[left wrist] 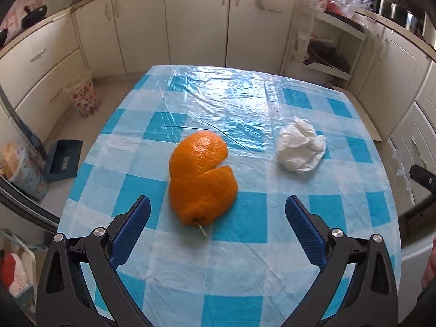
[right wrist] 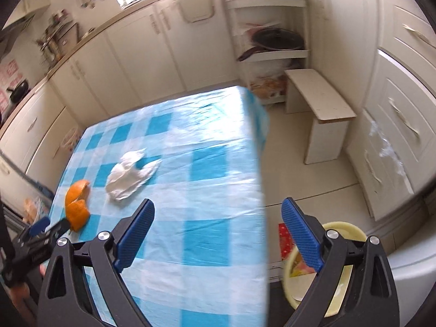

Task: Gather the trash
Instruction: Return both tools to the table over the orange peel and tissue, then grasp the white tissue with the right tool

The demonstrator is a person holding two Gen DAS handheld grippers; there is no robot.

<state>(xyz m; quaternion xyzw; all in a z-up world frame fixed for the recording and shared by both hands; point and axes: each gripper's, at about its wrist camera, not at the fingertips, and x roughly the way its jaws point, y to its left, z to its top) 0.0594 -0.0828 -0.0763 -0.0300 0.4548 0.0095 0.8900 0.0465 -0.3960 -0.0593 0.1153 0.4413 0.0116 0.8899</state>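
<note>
Left claw (left wrist: 218, 212): blue-padded jaws spread wide, empty, poised low over the checked surface (left wrist: 272, 272) with the orange peel (left wrist: 201, 179) lying just ahead between the jaw lines; crumpled white tissue (left wrist: 301, 150) beside it, well apart from the peel. Right claw (right wrist: 218, 215): jaws likewise apart and empty, hanging past the surface's edge above a pale yellow bin (right wrist: 348, 231) on the floor. Handling note, by judgement: straddle the peel's narrow stem end, settle the pads to the cloth before closing, pinch the curled rind firmly without snagging the plastic cover, then carry it to the bin.
</note>
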